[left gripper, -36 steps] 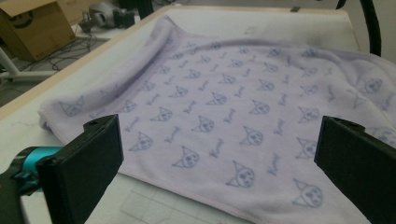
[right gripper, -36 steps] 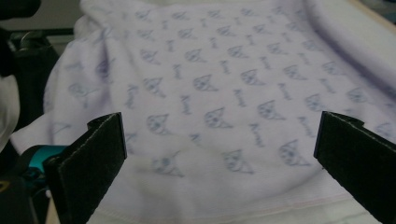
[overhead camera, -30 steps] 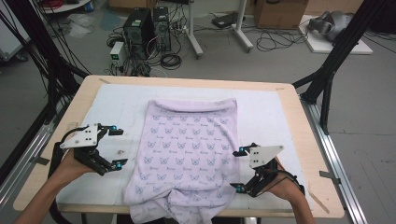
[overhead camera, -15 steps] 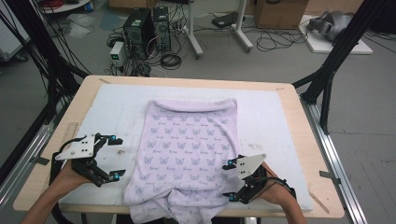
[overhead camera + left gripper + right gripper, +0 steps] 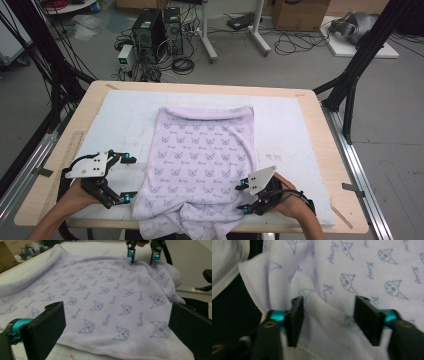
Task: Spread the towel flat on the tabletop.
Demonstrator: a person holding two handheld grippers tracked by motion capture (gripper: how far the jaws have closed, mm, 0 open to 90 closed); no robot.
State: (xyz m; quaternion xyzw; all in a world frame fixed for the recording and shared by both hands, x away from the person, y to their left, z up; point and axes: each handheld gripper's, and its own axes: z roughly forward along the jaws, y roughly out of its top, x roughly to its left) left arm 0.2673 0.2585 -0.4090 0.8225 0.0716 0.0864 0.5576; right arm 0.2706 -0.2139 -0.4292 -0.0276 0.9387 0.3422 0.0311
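A lilac towel (image 5: 200, 160) printed with cat faces lies flat on the white mat (image 5: 300, 130), and its near end hangs over the table's front edge. At the towel's left edge my left gripper (image 5: 130, 179) is open, its jaws wide apart just off the hem (image 5: 100, 350). My right gripper (image 5: 243, 197) is at the towel's near right corner. In the right gripper view its jaws (image 5: 328, 320) have just been closing, and a raised fold of the towel (image 5: 324, 315) stands between them with a gap still showing. The left gripper view shows the right gripper (image 5: 142, 256) at the towel's far side.
The mat covers most of the wooden table (image 5: 90, 105). A ruler (image 5: 65, 160) lies along the table's left side. Black frame poles (image 5: 350, 85) stand at the table's right and left. Computers (image 5: 155, 25) and cables sit on the floor beyond.
Both hands have come slightly nearer the front edge and lower. The right gripper has slid left onto the towel's corner and its jaws have narrowed around a fold of it.
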